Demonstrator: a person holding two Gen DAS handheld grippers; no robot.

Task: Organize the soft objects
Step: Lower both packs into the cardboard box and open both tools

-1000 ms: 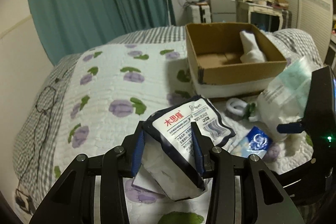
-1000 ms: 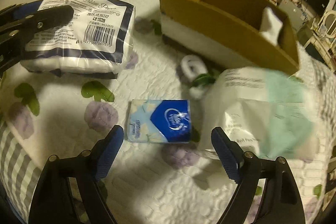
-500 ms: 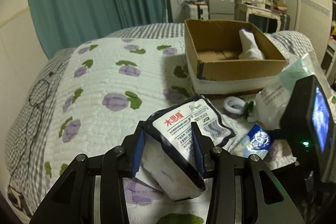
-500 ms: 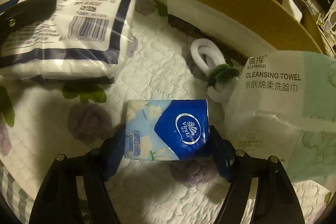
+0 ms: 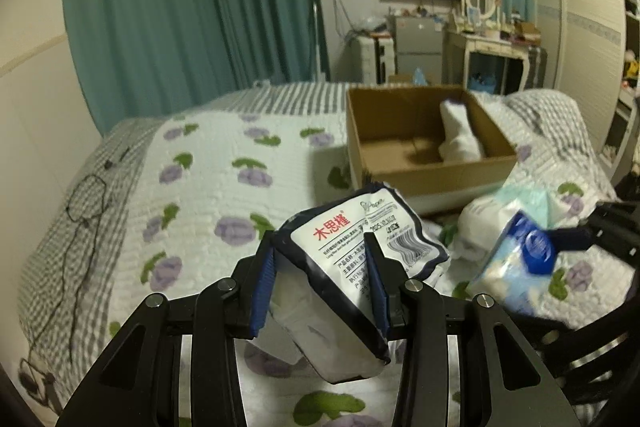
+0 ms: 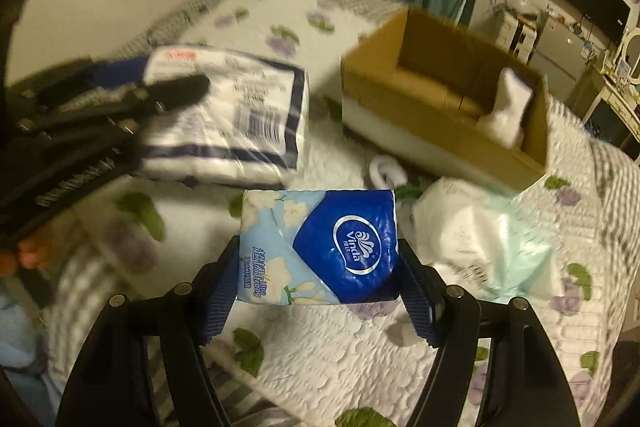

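Note:
My left gripper [image 5: 320, 259] is shut on a white and navy tissue pack [image 5: 352, 251] and holds it above the bed; the pack also shows in the right wrist view [image 6: 240, 115]. My right gripper [image 6: 320, 267] is shut on a small blue Vinda tissue pack [image 6: 320, 247], lifted off the quilt; that pack shows in the left wrist view [image 5: 516, 263]. An open cardboard box [image 5: 424, 139] stands on the bed ahead, with a white soft item [image 5: 460, 135] inside. The box also shows in the right wrist view [image 6: 440, 99].
A white and green cleansing towel bag [image 6: 488, 239] lies on the flowered quilt [image 6: 340, 347] in front of the box. A white ring-shaped item [image 6: 384, 171] with a green bit lies beside it. Teal curtains [image 5: 192, 7] and a dresser [image 5: 492, 47] stand behind the bed.
My right gripper closed on the blue Vinda pack and lifted it off the quilt. My left gripper rose a little, still holding the white and navy pack.

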